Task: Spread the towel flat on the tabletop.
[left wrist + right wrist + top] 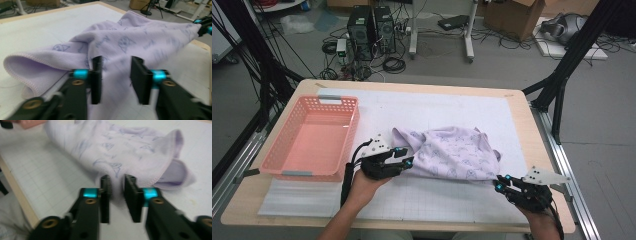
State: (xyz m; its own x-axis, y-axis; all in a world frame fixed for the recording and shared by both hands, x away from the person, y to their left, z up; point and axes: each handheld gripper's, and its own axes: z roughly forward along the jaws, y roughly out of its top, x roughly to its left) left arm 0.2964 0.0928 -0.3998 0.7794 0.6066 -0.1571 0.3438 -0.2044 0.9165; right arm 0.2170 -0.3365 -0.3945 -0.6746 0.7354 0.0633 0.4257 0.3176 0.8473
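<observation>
while no lettering reads anywhere: one lilac towel (452, 152) between two claws, left claw (404, 159) parted wide astride its edge, right claw (498, 184) narrowly parted around its corner; one pink basket (312, 137) beyond left claw.

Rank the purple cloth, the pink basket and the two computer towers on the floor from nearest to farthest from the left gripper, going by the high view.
From the left gripper:
1. Purple cloth, right beside its jaws.
2. Pink basket, on the table's left side.
3. Computer towers, on the floor beyond the table.

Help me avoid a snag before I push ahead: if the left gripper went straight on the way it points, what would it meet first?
The lilac cloth: the left gripper, jaws apart, already has its fabric just ahead between them.
</observation>
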